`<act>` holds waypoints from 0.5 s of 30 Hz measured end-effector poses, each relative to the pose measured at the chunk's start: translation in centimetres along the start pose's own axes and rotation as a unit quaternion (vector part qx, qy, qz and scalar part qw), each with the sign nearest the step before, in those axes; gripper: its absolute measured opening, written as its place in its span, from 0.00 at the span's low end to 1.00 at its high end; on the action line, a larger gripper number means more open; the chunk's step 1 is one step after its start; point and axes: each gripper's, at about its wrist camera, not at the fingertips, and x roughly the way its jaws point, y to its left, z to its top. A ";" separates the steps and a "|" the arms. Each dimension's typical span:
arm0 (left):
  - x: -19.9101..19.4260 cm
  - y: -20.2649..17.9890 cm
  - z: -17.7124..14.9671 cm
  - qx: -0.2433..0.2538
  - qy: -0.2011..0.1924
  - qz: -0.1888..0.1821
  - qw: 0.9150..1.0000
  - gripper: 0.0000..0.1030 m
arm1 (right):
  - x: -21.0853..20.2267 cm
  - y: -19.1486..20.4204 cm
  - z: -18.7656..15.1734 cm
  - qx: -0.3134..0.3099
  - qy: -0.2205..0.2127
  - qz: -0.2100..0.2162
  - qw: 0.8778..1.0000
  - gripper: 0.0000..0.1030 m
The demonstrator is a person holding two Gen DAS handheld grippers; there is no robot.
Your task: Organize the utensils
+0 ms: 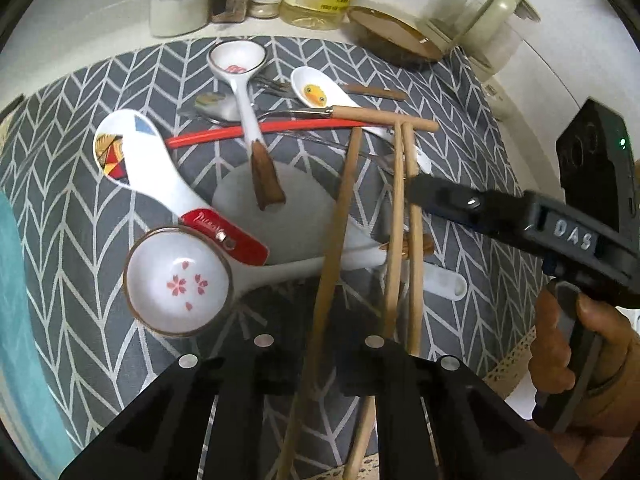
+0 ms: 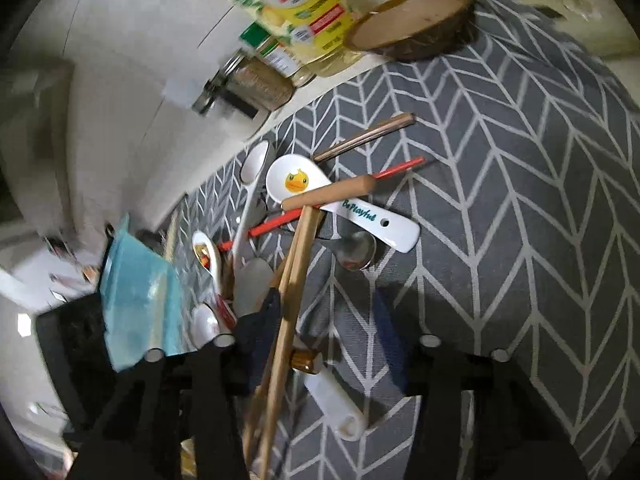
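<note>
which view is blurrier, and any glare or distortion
Right wrist view is blurrier: the teal cloth and jars on its left smear; left wrist view is sharp, with soft glare on the cherry-blossom spoon. Both bend edges fisheye-style, dark at the corners.

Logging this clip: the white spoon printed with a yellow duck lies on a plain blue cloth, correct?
Not quite. The duck spoon lies on a grey cloth with a white herringbone pattern, not plain blue; the right wrist view shows it clearly.

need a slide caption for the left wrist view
Left gripper holds wooden chopsticks above a pile of ceramic spoons while the right gripper reaches in.
</note>
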 end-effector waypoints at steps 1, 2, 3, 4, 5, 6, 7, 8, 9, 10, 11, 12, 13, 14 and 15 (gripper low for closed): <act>0.1 -0.2 0.1 0.002 -0.001 0.000 1.000 0.13 | 0.4 0.3 -0.1 -0.007 0.006 0.004 1.000 0.28; 0.1 -0.3 0.1 0.003 0.000 0.000 1.000 0.13 | 0.6 0.6 -0.3 -0.013 0.006 0.001 1.000 0.20; 0.1 -0.4 0.2 0.002 0.000 -0.002 1.000 0.11 | 0.7 1.1 -0.5 -0.024 0.002 0.000 1.000 0.19; 0.2 -0.3 0.2 -0.003 0.003 -0.011 1.000 0.09 | 0.4 1.4 -0.6 -0.028 0.000 0.002 1.000 0.14; 0.1 -0.1 0.1 -0.011 0.005 -0.017 1.000 0.10 | 0.0 1.6 -0.7 -0.027 -0.004 0.011 1.000 0.07; -0.2 0.1 -0.1 -0.015 0.002 -0.016 1.000 0.09 | -0.4 1.8 -0.8 -0.028 -0.009 0.010 1.000 0.08; -0.6 0.2 -0.2 -0.019 -0.003 -0.017 1.000 0.09 | -1.2 1.9 -0.8 -0.025 -0.018 0.015 0.999 0.07; -1.2 0.4 -0.4 -0.022 -0.010 -0.021 0.999 0.08 | -1.8 1.9 -0.8 -0.023 -0.026 0.019 0.999 0.07; -1.8 0.4 -0.5 -0.024 -0.016 -0.024 0.999 0.07 | -2.5 2.0 -0.7 -0.021 -0.038 0.019 0.999 0.07; -2.3 0.4 -0.6 -0.026 -0.022 -0.024 0.999 0.07 | -3.2 2.0 -0.6 -0.019 -0.047 0.019 0.999 0.07; -3.0 0.5 -0.7 -0.027 -0.029 -0.025 0.999 0.07 | -3.6 2.0 -0.5 -0.018 -0.054 0.020 0.998 0.07; -3.6 0.5 -0.8 -0.029 -0.037 -0.025 0.999 0.07 | -4.3 2.1 -0.2 -0.014 -0.063 0.024 0.998 0.07; -4.4 0.6 -0.9 -0.030 -0.047 -0.027 0.998 0.07 | -5.1 2.3 0.0 -0.016 -0.073 0.031 0.997 0.07; -4.9 0.7 -0.9 -0.030 -0.053 -0.028 0.998 0.07 | -5.8 2.8 0.2 -0.021 -0.083 0.033 0.996 0.07; -5.9 0.9 -0.9 -0.033 -0.064 -0.023 0.997 0.07 | -6.8 3.5 0.5 -0.029 -0.093 0.038 0.994 0.07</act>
